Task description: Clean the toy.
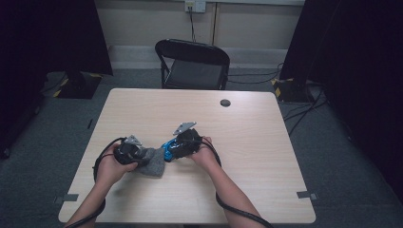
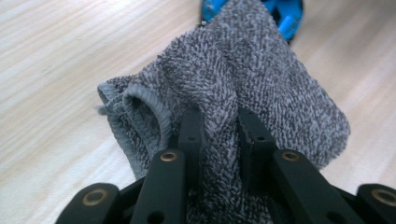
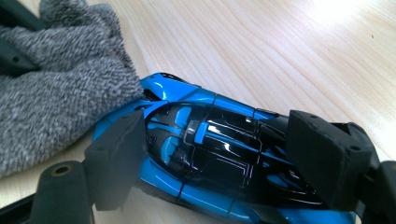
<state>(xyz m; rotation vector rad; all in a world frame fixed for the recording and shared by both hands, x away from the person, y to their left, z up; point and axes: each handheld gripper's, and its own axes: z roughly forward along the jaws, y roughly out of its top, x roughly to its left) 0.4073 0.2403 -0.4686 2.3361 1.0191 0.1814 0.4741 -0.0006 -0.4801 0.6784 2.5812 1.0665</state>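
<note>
- No brand, label or writing can be read on anything here.
- The left tool (image 2: 219,135) has its jaws nearly closed, pinching a fold of a grey cloth (image 2: 243,84); in the high view that cloth (image 1: 153,162) lies bunched on the worktop (image 1: 247,137) between the two hands.
- The right tool (image 3: 215,158) grips a blue and black toy car (image 3: 210,154), one jaw pressed on each side of it; the car sits low over the worktop, its front end touching the cloth.
- In the high view the car (image 1: 167,149) sits just right of the cloth, near the front edge.
- The worktop is pale wood grain with a round dark cable hole (image 1: 225,102) near the far edge.
- A black folding chair (image 1: 192,64) stands behind it on grey carpet (image 1: 332,156); dark curtains (image 1: 52,38) hang at both sides, and a wall socket (image 1: 195,5) holds a cable.
</note>
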